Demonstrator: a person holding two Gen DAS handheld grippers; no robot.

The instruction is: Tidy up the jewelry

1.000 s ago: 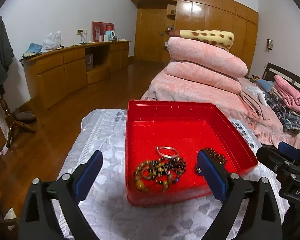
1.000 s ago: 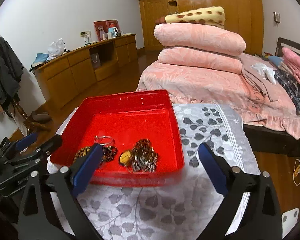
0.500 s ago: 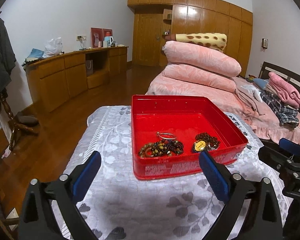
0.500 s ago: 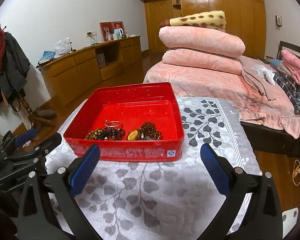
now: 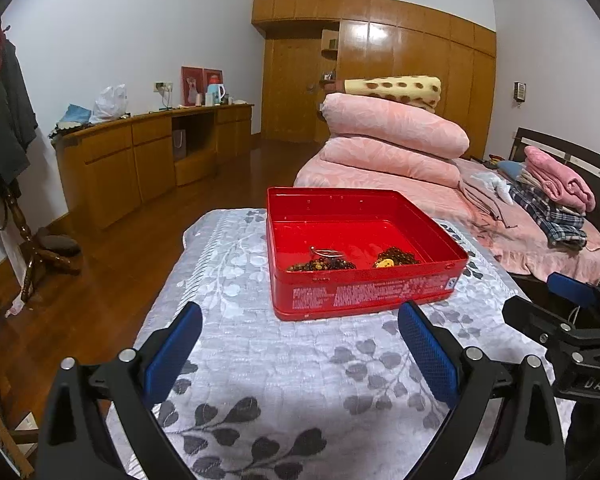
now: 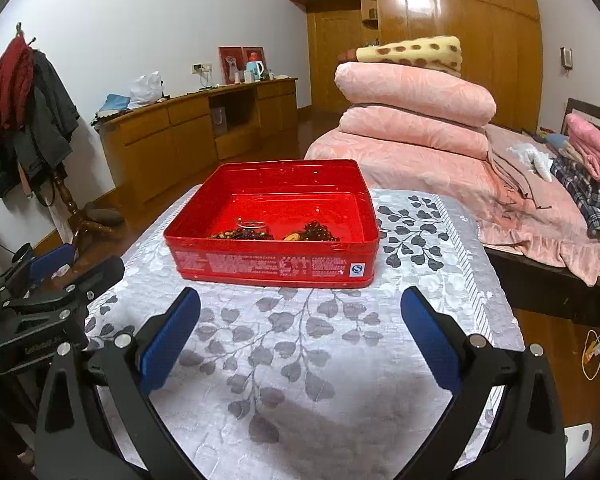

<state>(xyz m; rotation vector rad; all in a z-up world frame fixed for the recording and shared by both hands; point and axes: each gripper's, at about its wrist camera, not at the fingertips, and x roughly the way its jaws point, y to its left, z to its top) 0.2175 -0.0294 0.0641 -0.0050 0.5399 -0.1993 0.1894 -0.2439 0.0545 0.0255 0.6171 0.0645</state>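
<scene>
A red tin box (image 5: 364, 294) (image 6: 272, 266) stands on a table with a grey leaf-patterned cloth (image 5: 284, 360) (image 6: 300, 340). Inside lie a silver ring (image 5: 327, 253) (image 6: 252, 224), brown bead bracelets (image 5: 320, 266) (image 6: 240, 234) and a dark bead string with a yellow piece (image 5: 394, 259) (image 6: 312, 234). My left gripper (image 5: 300, 316) is open and empty, held back from the box's near wall. My right gripper (image 6: 300, 308) is open and empty, also short of the box. Each gripper shows at the edge of the other's view.
A bed with stacked pink quilts (image 5: 392, 140) and folded clothes (image 5: 552, 196) lies to the right. A long wooden cabinet (image 5: 140, 160) lines the left wall. A coat stand (image 6: 28, 120) stands at the far left. Wooden floor (image 5: 100, 272) surrounds the table.
Both grippers have pulled back and dropped lower, away from the red box. The box now looks farther off and is seen more from the side. The jewelry has not moved.
</scene>
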